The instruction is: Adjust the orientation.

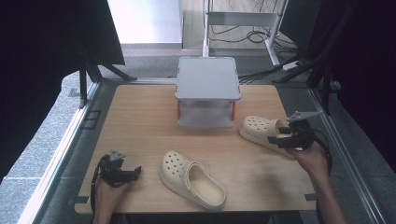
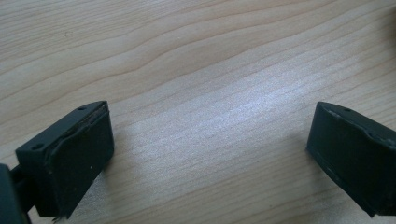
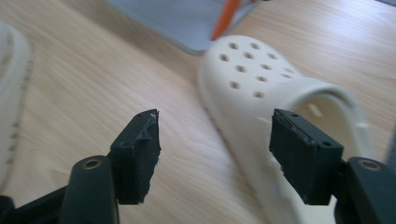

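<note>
Two cream clogs lie on the wooden table [image 1: 140, 121]. One clog [image 1: 192, 179] sits near the front middle, toe to the back left. The other clog [image 1: 259, 130] lies at the right, and it appears close up in the right gripper view [image 3: 261, 88]. My right gripper [image 1: 276, 140] hovers at that clog's heel end; its jaws [image 3: 215, 140] stand open, the right one in front of the clog's side, the left one over bare wood, neither pressing. My left gripper [image 1: 135, 171] rests at the front left, open over bare wood [image 2: 210, 149].
A grey two-tier stand [image 1: 208, 91] with orange posts occupies the back middle of the table, and its lower shelf [image 3: 187, 18] shows beyond the right clog. The front clog's edge [image 3: 11, 70] appears at the left of the right gripper view.
</note>
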`<state>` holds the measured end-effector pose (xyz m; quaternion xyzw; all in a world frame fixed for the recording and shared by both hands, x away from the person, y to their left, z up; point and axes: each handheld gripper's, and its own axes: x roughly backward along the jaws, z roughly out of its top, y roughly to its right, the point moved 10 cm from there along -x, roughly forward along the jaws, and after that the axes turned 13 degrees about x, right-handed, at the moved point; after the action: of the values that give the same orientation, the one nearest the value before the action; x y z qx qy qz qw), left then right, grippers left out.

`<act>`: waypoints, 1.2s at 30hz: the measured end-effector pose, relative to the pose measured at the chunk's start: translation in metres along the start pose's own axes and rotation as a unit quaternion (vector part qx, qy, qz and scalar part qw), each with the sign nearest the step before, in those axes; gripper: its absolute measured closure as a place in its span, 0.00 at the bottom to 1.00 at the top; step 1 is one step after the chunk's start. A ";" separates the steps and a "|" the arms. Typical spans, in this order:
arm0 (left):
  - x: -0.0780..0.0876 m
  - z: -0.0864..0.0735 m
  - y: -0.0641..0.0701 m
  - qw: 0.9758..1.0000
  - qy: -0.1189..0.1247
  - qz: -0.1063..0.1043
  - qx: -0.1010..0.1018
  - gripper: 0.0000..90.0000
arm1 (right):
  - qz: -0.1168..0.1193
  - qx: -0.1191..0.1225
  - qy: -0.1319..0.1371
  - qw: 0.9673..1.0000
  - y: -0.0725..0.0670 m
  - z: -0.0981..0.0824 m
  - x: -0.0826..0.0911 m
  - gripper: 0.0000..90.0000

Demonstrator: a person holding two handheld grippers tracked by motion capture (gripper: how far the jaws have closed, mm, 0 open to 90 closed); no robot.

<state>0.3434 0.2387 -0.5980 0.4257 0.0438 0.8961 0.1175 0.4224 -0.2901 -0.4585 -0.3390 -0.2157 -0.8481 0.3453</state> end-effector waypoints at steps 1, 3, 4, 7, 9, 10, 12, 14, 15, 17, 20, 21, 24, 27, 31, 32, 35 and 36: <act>0.000 0.000 0.000 1.000 0.000 0.000 0.000 0.00 | -0.003 -0.004 -0.001 1.000 0.006 -0.002 0.000 0.40; 0.000 0.000 0.000 1.000 0.000 0.000 0.000 0.01 | 0.000 -0.011 -0.003 1.000 0.015 -0.006 -0.002 0.42; 0.000 0.000 0.000 1.000 0.000 0.000 0.000 0.01 | -0.002 -0.017 -0.005 1.000 0.020 -0.008 -0.004 0.44; 0.000 0.000 0.000 1.000 0.000 0.000 0.000 0.00 | 0.005 -0.027 -0.009 1.000 0.030 -0.015 -0.013 0.49; 0.000 0.000 0.000 1.000 -0.001 0.001 0.000 0.01 | 0.015 -0.031 -0.009 0.999 0.034 -0.018 -0.020 0.50; 0.000 0.000 0.000 1.000 -0.001 0.001 0.000 0.01 | 0.019 -0.031 -0.009 0.999 0.035 -0.019 -0.023 0.50; 0.000 0.000 0.000 1.000 -0.002 0.001 -0.002 0.00 | 0.026 -0.028 -0.008 0.999 0.036 -0.020 -0.031 0.50; 0.000 0.000 0.000 1.000 -0.002 0.001 -0.002 0.01 | 0.026 -0.025 -0.016 0.999 0.038 -0.022 -0.039 0.51; 0.000 0.000 0.000 1.000 -0.002 0.001 -0.002 0.01 | 0.030 -0.016 -0.021 0.999 0.040 -0.023 -0.046 0.55; 0.000 0.000 0.000 1.000 -0.002 0.001 -0.002 0.01 | 0.037 -0.007 -0.030 0.999 0.040 -0.025 -0.054 0.59; 0.000 0.000 0.000 1.000 -0.002 0.001 -0.002 0.01 | 0.040 0.009 -0.040 0.998 0.040 -0.026 -0.060 0.66; 0.000 0.000 0.000 1.000 -0.002 0.001 -0.002 0.01 | 0.042 0.014 -0.044 0.998 0.039 -0.026 -0.062 0.70; -0.001 0.001 0.000 1.000 0.000 0.000 0.001 0.01 | 0.060 0.008 -0.044 0.997 0.033 -0.024 -0.065 0.82; -0.001 0.001 0.000 1.000 0.000 0.000 0.001 0.01 | 0.058 -0.006 -0.049 0.997 0.032 -0.024 -0.065 0.85; -0.001 0.001 0.000 1.000 -0.001 0.001 -0.001 0.01 | 0.058 -0.027 -0.042 0.997 0.027 -0.021 -0.063 0.86; -0.001 0.001 0.000 1.000 -0.001 0.001 -0.001 0.01 | 0.059 -0.031 -0.036 0.997 0.025 -0.019 -0.062 0.86; -0.001 0.001 0.000 1.000 0.000 0.001 0.000 0.01 | 0.048 -0.030 -0.029 0.998 0.016 -0.009 -0.051 0.86; -0.001 0.001 0.000 1.000 0.000 0.001 0.000 0.01 | 0.048 -0.030 -0.029 0.998 0.016 -0.009 -0.051 0.86</act>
<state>0.3447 0.2386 -0.5978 0.4257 0.0437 0.8963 0.1163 0.4572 -0.2839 -0.4999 -0.3837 -0.1831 -0.8265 0.3690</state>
